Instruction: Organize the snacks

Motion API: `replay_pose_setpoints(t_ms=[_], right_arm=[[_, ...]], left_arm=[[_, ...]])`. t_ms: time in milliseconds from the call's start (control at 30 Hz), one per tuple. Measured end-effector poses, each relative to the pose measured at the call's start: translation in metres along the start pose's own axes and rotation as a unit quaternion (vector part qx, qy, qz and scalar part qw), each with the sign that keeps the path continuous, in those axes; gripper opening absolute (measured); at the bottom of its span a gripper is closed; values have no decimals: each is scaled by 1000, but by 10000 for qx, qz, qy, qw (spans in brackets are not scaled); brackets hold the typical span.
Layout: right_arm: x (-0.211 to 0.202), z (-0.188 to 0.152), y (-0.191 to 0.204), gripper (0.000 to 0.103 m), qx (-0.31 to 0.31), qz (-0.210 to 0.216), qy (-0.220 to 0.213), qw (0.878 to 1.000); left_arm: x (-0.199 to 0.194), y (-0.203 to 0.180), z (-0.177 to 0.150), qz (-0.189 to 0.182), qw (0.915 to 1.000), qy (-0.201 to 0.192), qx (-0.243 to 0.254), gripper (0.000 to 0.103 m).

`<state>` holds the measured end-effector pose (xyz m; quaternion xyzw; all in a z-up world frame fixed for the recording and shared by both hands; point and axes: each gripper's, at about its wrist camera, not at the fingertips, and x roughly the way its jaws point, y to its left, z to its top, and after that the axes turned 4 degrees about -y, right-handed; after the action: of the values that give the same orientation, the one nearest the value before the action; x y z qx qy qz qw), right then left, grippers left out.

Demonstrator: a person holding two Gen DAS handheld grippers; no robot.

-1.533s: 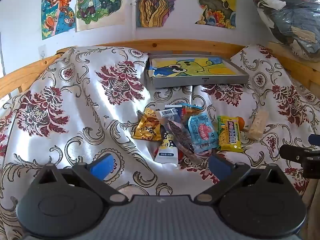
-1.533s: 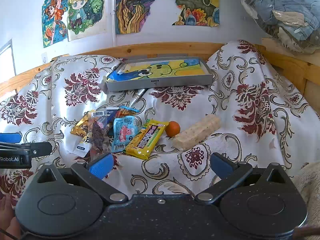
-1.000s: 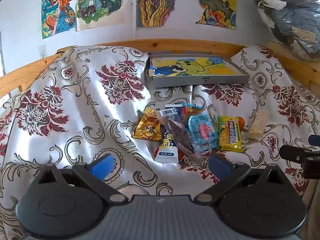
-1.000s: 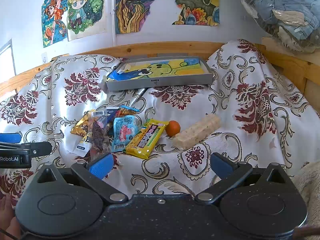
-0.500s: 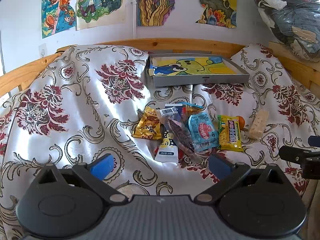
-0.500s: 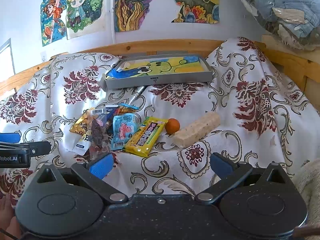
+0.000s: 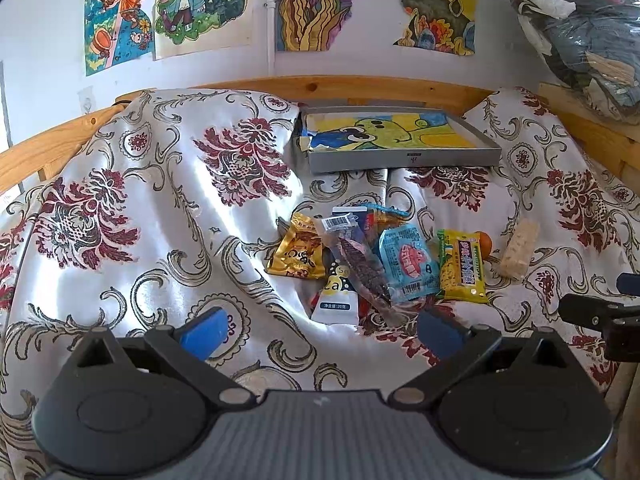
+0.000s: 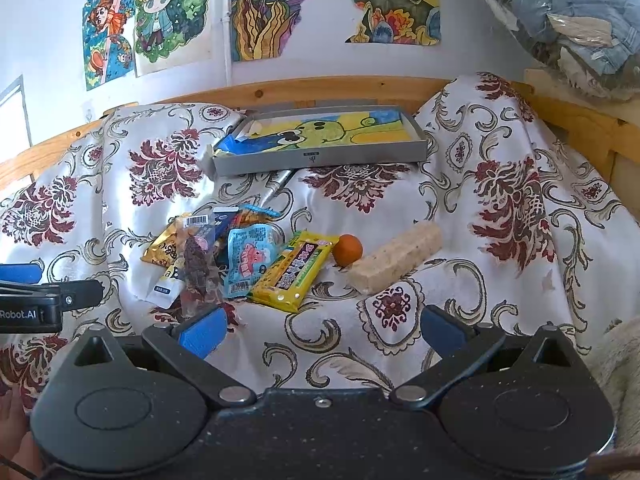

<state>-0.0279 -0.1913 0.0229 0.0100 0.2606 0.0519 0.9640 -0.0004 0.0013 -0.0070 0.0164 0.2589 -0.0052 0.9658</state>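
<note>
Both grippers, left gripper (image 7: 320,330) and right gripper (image 8: 322,328), stay spread and empty; the right moved slightly nearer the snacks (image 8: 248,258).

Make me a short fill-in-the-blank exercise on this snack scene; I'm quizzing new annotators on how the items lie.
1. The small orange ball lies between the yellow snack packet and the pale ____ bar.
2. The shallow grey tray holding a drawing sits ____ the snack pile, nearer the wall.
3. Both the left gripper and the right gripper are ____ and hold nothing.

Missing words: cereal; behind; open
</note>
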Motion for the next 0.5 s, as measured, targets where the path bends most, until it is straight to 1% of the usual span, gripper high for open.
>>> replay_pose_setpoints(t_ms=[500], right_arm=[[1, 0, 1, 102, -17, 51, 55, 10000]], left_arm=[[2, 5, -2, 17, 10000, 56, -1, 103]])
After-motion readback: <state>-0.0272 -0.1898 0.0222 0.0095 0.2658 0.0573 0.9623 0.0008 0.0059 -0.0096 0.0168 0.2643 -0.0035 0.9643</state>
